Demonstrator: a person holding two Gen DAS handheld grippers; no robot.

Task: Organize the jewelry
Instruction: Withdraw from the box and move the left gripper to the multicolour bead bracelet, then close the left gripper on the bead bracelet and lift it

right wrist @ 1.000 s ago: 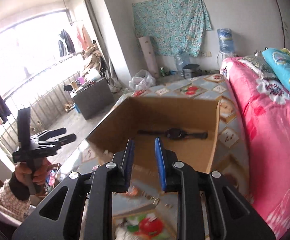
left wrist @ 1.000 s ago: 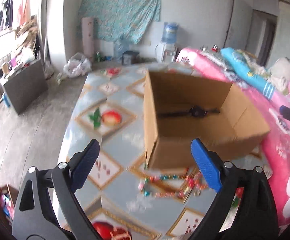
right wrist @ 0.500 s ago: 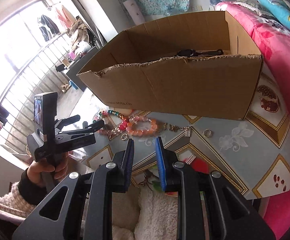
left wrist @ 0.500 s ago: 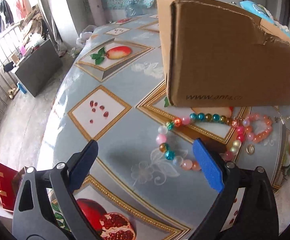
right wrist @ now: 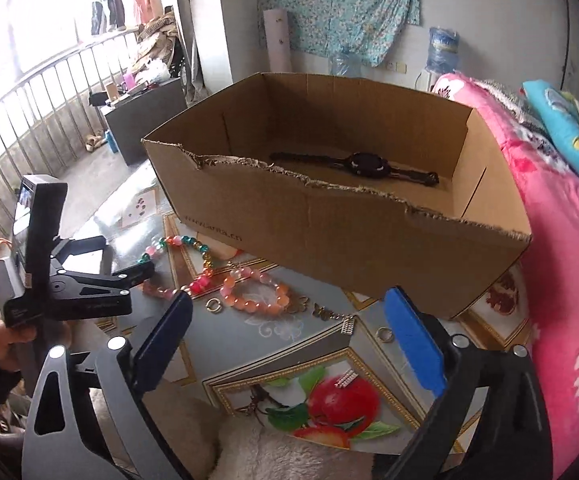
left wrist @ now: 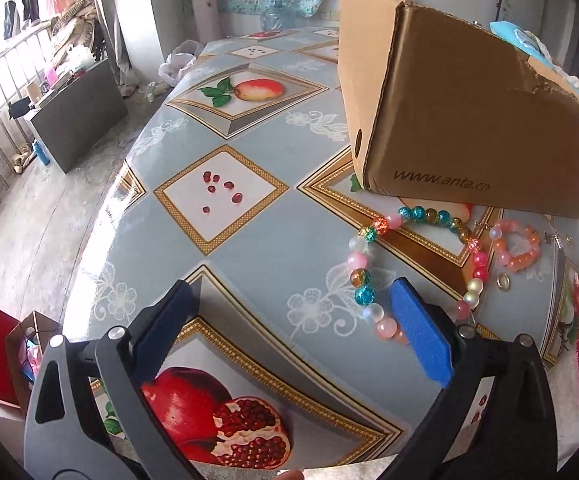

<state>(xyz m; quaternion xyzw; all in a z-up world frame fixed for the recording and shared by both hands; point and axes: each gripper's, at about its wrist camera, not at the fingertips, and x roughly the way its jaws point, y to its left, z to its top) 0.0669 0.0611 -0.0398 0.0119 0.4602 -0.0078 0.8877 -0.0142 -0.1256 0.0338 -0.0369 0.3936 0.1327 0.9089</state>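
Jewelry lies loose on the table (left wrist: 249, 240) beside a cardboard box (right wrist: 329, 216), along the box's long torn-edged side and toward the table's near edge. A long string of mixed glass beads (left wrist: 363, 264) curls in an open loop close to the box's corner; in the left wrist view its nearest pink beads sit just beside the blue pad of the left gripper (left wrist: 293, 320), whose fingers are spread wide apart with nothing between them. Just beyond that loop rests a smaller orange bead bracelet (right wrist: 255, 294), and a small ring (right wrist: 214, 305) lies against the table between the two strings. A short chain piece (right wrist: 331, 316) and a second ring (right wrist: 385, 334) lie nearer the right gripper (right wrist: 289, 332), and a small sparkly clip (right wrist: 347, 379) sits on the printed apple at the table's near edge. Inside the box, on its floor toward the far wall, lies a black wristwatch (right wrist: 363, 165) stretched flat. The right gripper hovers above the near edge with its fingers wide apart and empty. From the right wrist view the left gripper (right wrist: 135, 276) is seen held low over the table's left side, its tips next to the mixed beads. A pink blanket (right wrist: 569, 260) borders the table's right edge.
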